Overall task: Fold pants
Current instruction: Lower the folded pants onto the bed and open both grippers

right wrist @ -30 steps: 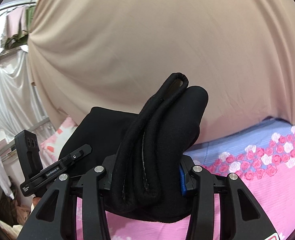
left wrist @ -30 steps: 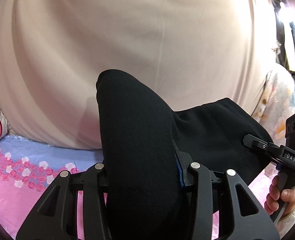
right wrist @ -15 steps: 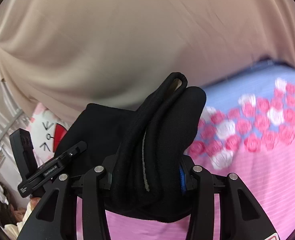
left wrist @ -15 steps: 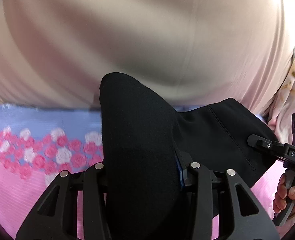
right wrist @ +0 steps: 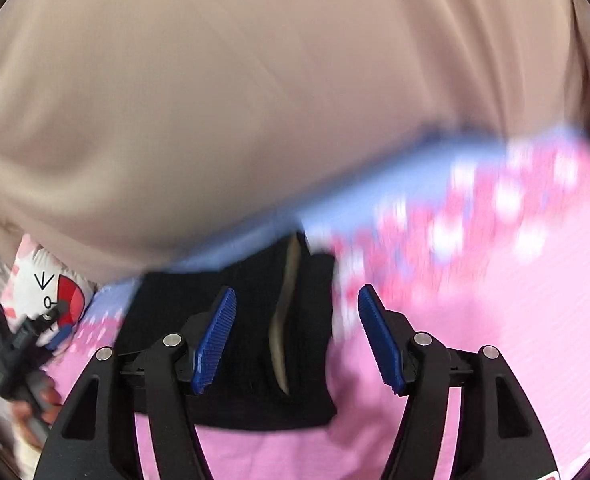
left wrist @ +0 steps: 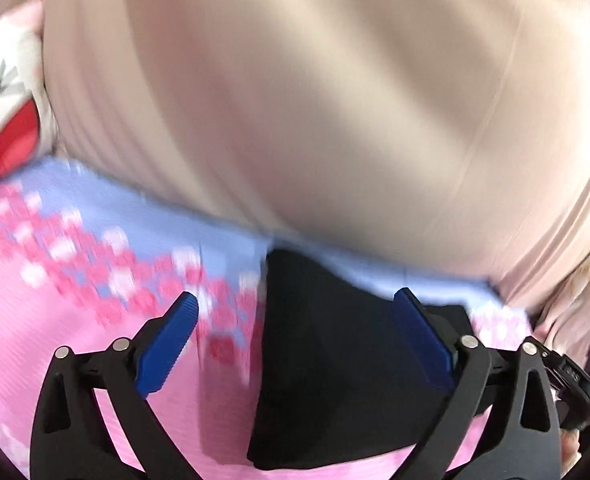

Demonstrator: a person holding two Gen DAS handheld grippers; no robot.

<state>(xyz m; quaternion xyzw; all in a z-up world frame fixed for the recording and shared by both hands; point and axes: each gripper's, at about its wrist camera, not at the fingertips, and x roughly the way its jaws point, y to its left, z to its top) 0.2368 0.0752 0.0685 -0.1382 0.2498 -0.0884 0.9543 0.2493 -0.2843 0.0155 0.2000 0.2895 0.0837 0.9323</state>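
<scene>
The black pants [left wrist: 335,360] lie folded on the pink floral bedsheet [left wrist: 55,340]. My left gripper [left wrist: 295,340] is open, its blue pads spread wide over the left edge of the pants, holding nothing. In the right wrist view the pants [right wrist: 255,340] lie flat with a pale inner waistband edge showing. My right gripper [right wrist: 297,332] is open above their right edge, holding nothing. Both views are motion-blurred.
A beige curtain [left wrist: 315,100] hangs close behind the bed. A white and red cartoon cushion [left wrist: 3,120] sits at the far left, also in the right wrist view [right wrist: 51,292]. The other gripper and hand show at the frame edges [right wrist: 19,360].
Both grippers have opened and let go of the pants, which now lie on the sheet. Both cameras have tilted downward toward the bed.
</scene>
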